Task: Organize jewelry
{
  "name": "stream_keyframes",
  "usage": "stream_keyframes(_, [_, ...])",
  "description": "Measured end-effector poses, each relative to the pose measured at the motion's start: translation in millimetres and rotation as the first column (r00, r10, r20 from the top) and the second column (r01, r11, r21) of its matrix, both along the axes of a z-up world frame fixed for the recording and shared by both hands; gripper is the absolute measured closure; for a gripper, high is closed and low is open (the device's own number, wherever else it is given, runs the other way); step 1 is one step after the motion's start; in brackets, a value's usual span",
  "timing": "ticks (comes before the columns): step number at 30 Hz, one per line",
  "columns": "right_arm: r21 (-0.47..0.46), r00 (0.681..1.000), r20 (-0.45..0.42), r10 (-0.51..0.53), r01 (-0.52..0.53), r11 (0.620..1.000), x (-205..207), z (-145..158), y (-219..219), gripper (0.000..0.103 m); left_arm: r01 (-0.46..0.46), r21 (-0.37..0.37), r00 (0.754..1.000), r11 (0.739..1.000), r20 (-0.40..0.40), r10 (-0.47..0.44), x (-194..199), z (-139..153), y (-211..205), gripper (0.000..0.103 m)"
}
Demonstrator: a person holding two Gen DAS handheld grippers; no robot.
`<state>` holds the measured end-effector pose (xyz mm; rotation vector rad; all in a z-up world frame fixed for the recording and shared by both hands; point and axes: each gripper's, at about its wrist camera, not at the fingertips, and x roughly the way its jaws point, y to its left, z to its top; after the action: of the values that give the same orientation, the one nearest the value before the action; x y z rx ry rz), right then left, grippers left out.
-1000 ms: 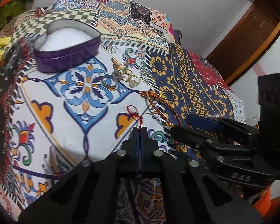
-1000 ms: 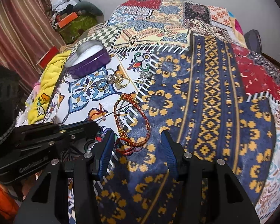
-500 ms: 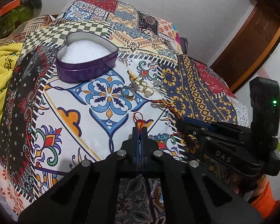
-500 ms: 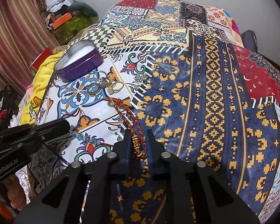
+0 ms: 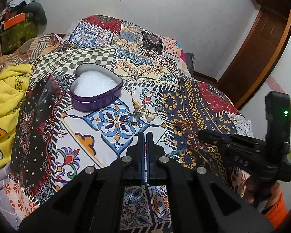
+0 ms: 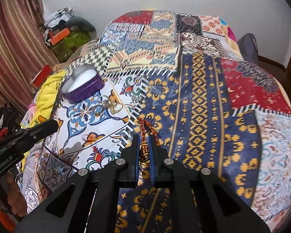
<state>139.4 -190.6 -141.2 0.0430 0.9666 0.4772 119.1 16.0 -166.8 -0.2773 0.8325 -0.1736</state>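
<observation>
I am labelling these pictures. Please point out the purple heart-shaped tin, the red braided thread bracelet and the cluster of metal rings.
purple heart-shaped tin (image 5: 93, 102): left wrist view, front wall.
red braided thread bracelet (image 6: 144, 128): right wrist view, strands above the fingertips.
cluster of metal rings (image 5: 140, 114): left wrist view, middle ring.

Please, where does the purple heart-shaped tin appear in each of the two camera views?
Left wrist view: purple heart-shaped tin, upper left of centre, open, white inside.
Right wrist view: the tin at the left, above mid-height.
Shared landmark: the cluster of rings beside it.
</observation>
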Motion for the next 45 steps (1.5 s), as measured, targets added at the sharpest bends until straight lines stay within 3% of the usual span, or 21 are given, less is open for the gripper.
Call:
stream_keyframes(3, [-0.007,1.000,0.001,-0.009,0.009,1.000,-3,1,-5,0.095,0.027,-0.031,0.999,0.999,-0.026,-0.028,0,-2,-1,0.103])
stream_keyframes(7, [-0.024,0.999,-0.034,-0.013,0.012,1.000,-6,-11,-8,0.095,0.072,-0.081,0.990,0.994,-0.119,-0.081,10,-18,-13,0.100])
stream_keyframes(12, [-0.034,0.997,-0.068,-0.031,0.029,0.999,-9,-25,-20,0.095,0.087,-0.104,0.977,0.991,-0.186,-0.105,24,-37,-31,0.076])
stream_keyframes(23, [-0.035,0.998,-0.063,-0.024,0.022,0.999,-9,-29,-30,0.095,0.128,-0.072,0.966,0.989,-0.216,-0.140,55,-55,-65,0.076])
stream_keyframes(27, [-0.026,0.998,-0.062,-0.017,0.016,1.000,-9,-31,-30,0.095,0.141,-0.051,0.968,0.989,-0.200,-0.148,58,-59,-75,0.078])
stream_keyframes(29, [-0.021,0.998,-0.060,-0.019,0.017,1.000,-9,-30,-31,0.095,0.151,-0.023,0.968,0.988,-0.200,-0.153,60,-62,-79,0.103])
stream_keyframes(32, [-0.019,0.998,-0.046,-0.038,0.037,0.999,-8,-26,-35,0.095,0.150,-0.018,0.970,0.989,-0.188,-0.151,59,-63,-80,0.103])
stream_keyframes(40, [-0.013,0.995,-0.023,-0.095,0.095,0.995,-4,-16,-57,0.095,0.069,0.087,0.990,0.994,-0.132,-0.057,45,-50,-60,0.103])
stream_keyframes(45, [-0.019,0.995,-0.017,-0.103,0.103,0.995,-5,-13,-59,0.095,0.017,0.075,0.995,0.997,-0.096,-0.010,35,-33,-34,0.103])
